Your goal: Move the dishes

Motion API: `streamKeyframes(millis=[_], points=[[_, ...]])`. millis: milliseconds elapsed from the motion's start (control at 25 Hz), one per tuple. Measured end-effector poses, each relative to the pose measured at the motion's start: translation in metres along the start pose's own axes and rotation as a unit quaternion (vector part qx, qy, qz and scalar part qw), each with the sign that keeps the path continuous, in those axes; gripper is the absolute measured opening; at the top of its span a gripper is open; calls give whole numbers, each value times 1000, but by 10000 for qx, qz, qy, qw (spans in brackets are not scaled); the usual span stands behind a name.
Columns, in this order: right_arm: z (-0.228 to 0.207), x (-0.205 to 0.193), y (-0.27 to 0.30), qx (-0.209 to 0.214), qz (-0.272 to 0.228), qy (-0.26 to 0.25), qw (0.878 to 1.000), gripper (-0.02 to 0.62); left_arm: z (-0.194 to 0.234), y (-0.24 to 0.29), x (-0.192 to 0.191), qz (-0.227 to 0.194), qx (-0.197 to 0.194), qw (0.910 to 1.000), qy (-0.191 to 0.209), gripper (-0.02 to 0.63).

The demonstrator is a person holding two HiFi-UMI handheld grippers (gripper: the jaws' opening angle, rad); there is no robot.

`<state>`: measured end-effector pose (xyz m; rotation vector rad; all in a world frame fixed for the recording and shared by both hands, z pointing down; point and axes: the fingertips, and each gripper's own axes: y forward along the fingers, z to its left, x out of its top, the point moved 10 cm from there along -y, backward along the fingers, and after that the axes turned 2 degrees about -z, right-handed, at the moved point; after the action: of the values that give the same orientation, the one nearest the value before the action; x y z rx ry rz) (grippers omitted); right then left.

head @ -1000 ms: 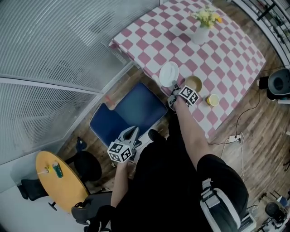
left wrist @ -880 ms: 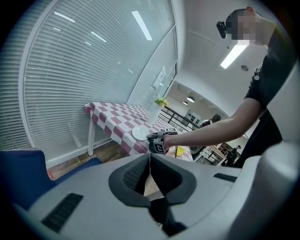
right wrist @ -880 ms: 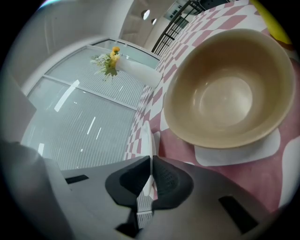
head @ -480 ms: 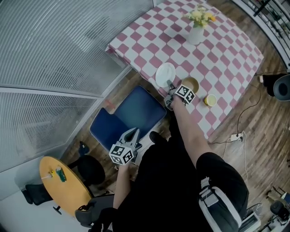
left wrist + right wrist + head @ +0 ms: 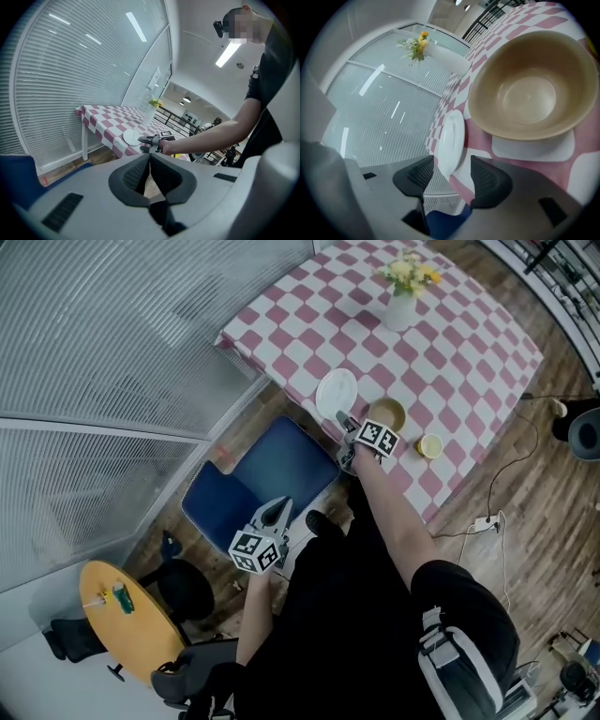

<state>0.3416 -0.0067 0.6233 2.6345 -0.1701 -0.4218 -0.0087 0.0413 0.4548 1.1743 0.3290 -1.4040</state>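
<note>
A white plate (image 5: 337,393) lies at the near edge of the pink-checked table (image 5: 450,352), and a tan bowl (image 5: 386,413) stands just right of it. My right gripper (image 5: 346,422) is at the plate's near rim. In the right gripper view the gripper (image 5: 450,174) is open, with the plate (image 5: 452,136) edge-on between its jaws and the bowl (image 5: 532,89) close on the right. My left gripper (image 5: 280,507) hangs low over the blue chair (image 5: 262,474), away from the table. It (image 5: 150,158) is shut with nothing in it.
A small yellow dish (image 5: 430,445) sits right of the bowl. A white vase of yellow flowers (image 5: 401,304) stands farther back. Slatted blinds (image 5: 112,343) line the left. A round yellow side table (image 5: 127,624) is at the lower left, and a cable (image 5: 497,493) crosses the wooden floor.
My right gripper has edged a little closer to the plate's rim. The left gripper has stayed over the chair. The dishes have not moved.
</note>
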Motion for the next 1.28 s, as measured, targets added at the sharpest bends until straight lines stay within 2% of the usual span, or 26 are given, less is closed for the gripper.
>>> streamKeyframes(millis=[240,320,400,480,520,680,840,1000,1120,1200,1280], points=[[-7,-7,-20,276,478,-461,9974,252,-5,22,1,69,-119,9999,74,25],[-6,-7,-28,450,689,-792,9935,230,-5,30,5,48,-143,9998,106,25],[-7,-5,-39,567,843,-1333,9858,164,-5,40,10,-14,-192,9997,121,25],[-12,-6,-55,568,944,-1835,9768,51,-6,46,15,-81,-269,9995,147,25],[-15,-9,-64,564,1008,-2045,9720,17,-8,46,16,-103,-316,9993,173,25],[-23,-18,-96,649,1238,-2589,9557,15,-7,48,20,-26,-598,9974,400,25],[-26,-25,-144,560,1005,-3022,9463,15,-13,42,15,160,-909,9930,734,25],[-21,-34,-197,364,476,-3383,9391,15,-21,23,16,275,-1160,9875,1034,25],[-18,-37,-235,164,271,-3759,9261,15,-28,14,9,404,-1363,9841,1064,25],[-15,-39,-254,126,164,-3806,9245,15,-30,11,2,507,-1461,9824,1050,25],[-11,-40,-267,74,132,-3966,9179,15,-31,11,0,569,-1554,9803,1081,25]])
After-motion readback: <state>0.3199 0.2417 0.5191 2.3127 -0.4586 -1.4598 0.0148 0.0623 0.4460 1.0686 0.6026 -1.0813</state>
